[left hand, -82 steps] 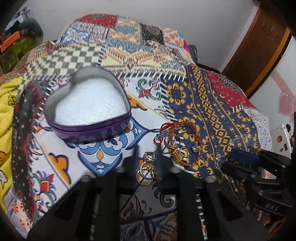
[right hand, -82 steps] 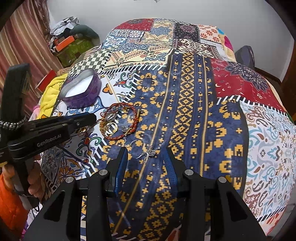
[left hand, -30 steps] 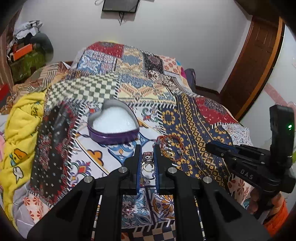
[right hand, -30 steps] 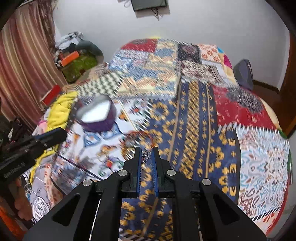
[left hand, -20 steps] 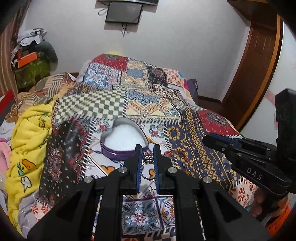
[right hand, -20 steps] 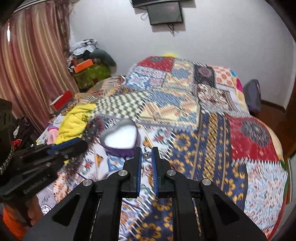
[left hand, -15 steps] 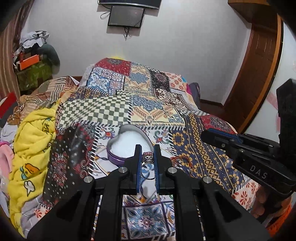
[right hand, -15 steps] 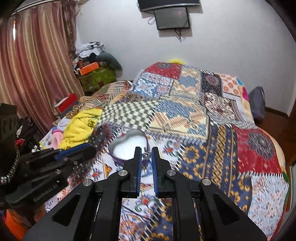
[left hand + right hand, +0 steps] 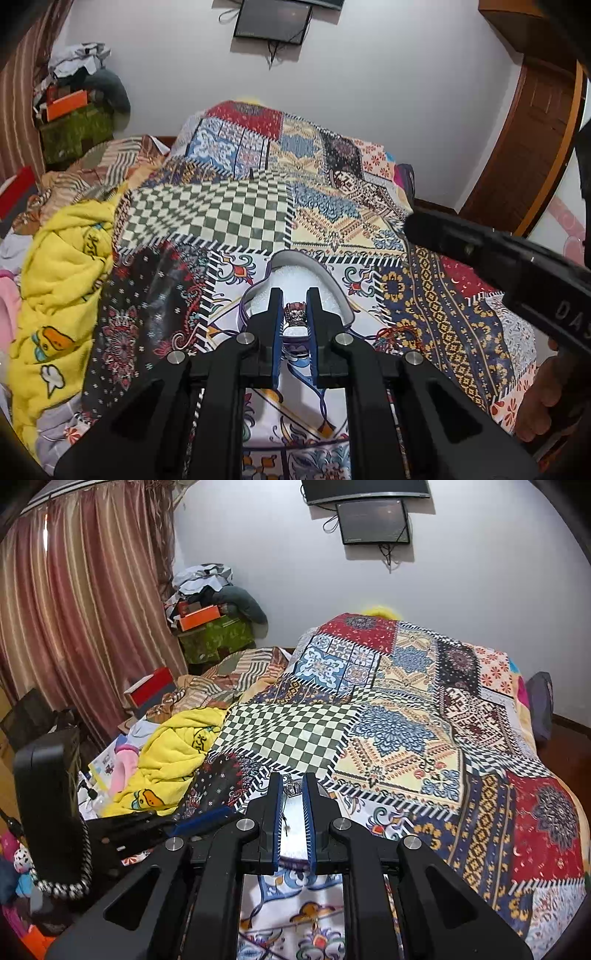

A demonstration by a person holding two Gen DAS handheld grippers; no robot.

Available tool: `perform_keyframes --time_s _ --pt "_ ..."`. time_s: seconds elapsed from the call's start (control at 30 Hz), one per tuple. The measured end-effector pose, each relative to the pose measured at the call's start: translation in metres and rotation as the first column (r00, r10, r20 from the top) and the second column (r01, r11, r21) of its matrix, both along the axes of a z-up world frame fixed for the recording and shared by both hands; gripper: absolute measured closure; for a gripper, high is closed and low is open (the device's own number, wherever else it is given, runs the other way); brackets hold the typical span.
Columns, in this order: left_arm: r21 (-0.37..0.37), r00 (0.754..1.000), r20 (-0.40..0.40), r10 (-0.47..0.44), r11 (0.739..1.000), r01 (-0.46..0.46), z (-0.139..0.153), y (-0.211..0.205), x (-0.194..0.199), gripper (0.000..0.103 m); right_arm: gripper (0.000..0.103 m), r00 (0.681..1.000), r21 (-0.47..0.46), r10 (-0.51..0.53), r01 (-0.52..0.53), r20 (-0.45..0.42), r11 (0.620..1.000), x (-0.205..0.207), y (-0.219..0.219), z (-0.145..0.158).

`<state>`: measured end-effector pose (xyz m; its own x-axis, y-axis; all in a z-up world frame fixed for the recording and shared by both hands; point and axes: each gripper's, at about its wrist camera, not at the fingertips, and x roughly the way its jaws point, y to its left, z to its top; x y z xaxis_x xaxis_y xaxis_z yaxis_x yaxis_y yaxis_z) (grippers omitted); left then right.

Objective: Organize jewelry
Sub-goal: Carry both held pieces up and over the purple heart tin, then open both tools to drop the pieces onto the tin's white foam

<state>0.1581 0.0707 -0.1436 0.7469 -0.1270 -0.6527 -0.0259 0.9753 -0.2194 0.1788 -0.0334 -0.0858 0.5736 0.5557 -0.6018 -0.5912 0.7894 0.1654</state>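
Both tools have risen from the bedspread and swung toward the heart-shaped box since the earliest frames, each carrying a piece. Left tool: fingers closed on a ring with a reddish stone, held over the near edge of the box, whose white padded inside shows behind it. Right tool: fingers closed on a small silver earring, its thin hook hanging down between the blue pads, also poised near the box, which lies mostly hidden behind the fingers. Bed: patchwork cover, box toward its near middle. Progress, as judged: two pieces lifted, none visibly inside the box; release of both remains, then the rest of the pile. Left view only: red bracelets lying on the bed just right of the box, and the right tool's body crossing at the right edge. Right view only: curtain, cluttered corner, and the left tool low at the left.
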Motion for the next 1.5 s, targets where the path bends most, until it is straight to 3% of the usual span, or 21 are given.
perform_keyframes --time_s 0.67,1.07,1.23,1.5 --pt "0.03 0.999 -0.041 -0.036 0.999 0.038 -0.029 -0.001 0.038 0.093 0.094 0.993 -0.027 0.031 -0.034 -0.112 0.999 0.034 0.007 -0.038" --pt "0.042 1.0 -0.01 -0.007 0.999 0.007 -0.019 0.009 0.028 0.092 0.094 0.988 -0.036 0.045 -0.051 -0.147 0.998 0.035 0.011 -0.045" --pt "0.09 0.999 -0.006 0.04 0.995 -0.04 -0.018 0.017 0.021 0.09 0.094 0.982 -0.036 0.079 -0.086 -0.169 0.996 0.032 0.019 -0.051" --pt "0.086 0.997 -0.011 0.076 0.993 -0.074 -0.019 0.032 0.014 0.085 0.093 0.974 -0.079 0.132 -0.149 -0.185 0.986 0.026 0.037 -0.062"
